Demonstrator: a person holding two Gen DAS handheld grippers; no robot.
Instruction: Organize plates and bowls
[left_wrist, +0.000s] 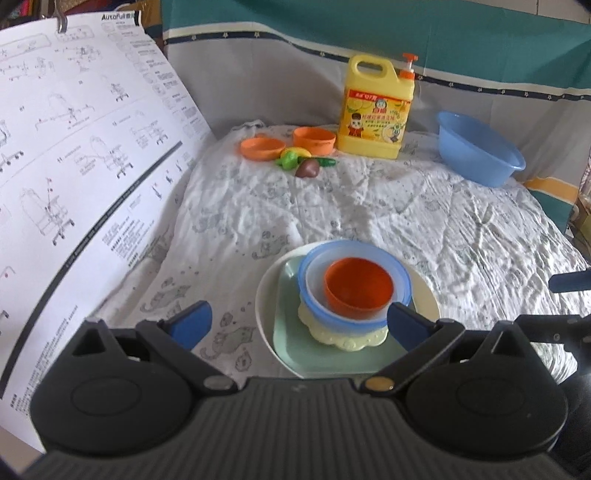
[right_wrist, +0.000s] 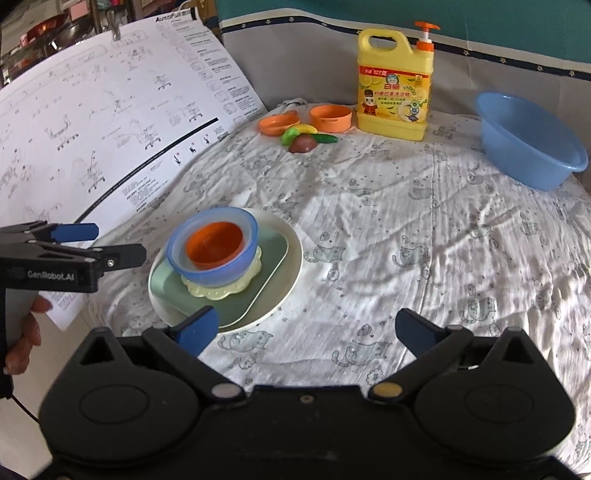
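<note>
A stack stands on the cat-print cloth: a white round plate, a green square plate, a pale yellow scalloped dish, a blue bowl and an orange bowl nested inside. My left gripper is open just in front of the stack, its right pad close by the blue bowl. My right gripper is open and holds nothing, with its left pad over the white plate's near rim.
At the back stand a yellow detergent jug, a blue basin, two small orange dishes and toy fruits. A large instruction sheet hangs on the left. A hand holds the left gripper.
</note>
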